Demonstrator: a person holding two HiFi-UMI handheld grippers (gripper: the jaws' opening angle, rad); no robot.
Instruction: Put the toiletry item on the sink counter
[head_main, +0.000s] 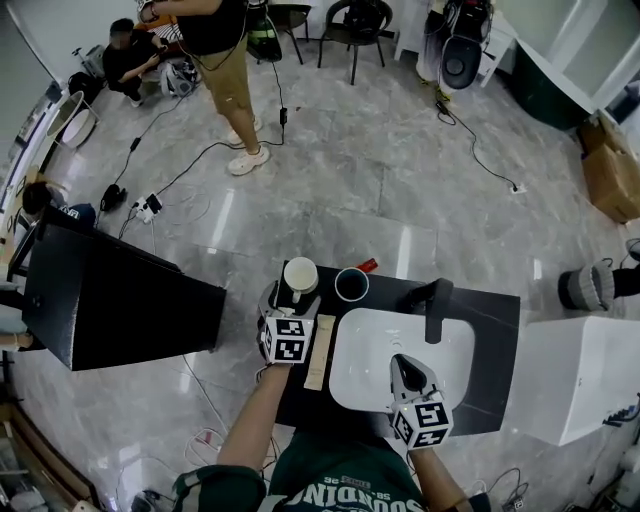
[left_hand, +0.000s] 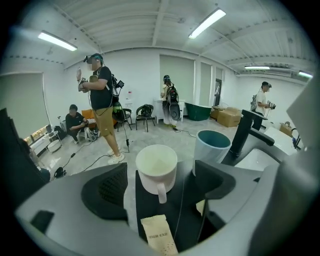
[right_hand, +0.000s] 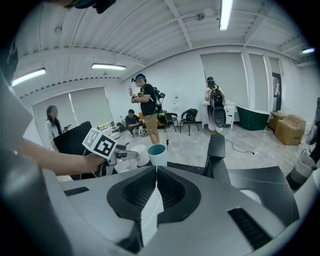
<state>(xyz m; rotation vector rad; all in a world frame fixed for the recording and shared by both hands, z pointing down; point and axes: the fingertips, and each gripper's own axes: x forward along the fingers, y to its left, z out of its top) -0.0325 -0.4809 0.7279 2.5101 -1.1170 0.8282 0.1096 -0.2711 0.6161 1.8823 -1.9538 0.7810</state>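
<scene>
A beige toiletry sachet (left_hand: 160, 236) lies flat on the black sink counter (head_main: 492, 330), left of the white basin (head_main: 375, 340); in the head view the sachet (head_main: 320, 352) shows as a pale strip. My left gripper (head_main: 289, 301) (left_hand: 165, 187) hovers just above the sachet's far end. It is open with nothing between its fingers and points at a white mug (left_hand: 156, 170). My right gripper (head_main: 401, 364) (right_hand: 156, 172) is shut and empty, low over the basin's front part.
A white mug (head_main: 300, 276) and a teal-lined cup (head_main: 351, 285) (left_hand: 212, 146) stand at the counter's back left. A small red item (head_main: 368, 265) lies behind them. A black faucet (head_main: 437, 308) rises behind the basin. People, cables and chairs occupy the floor beyond.
</scene>
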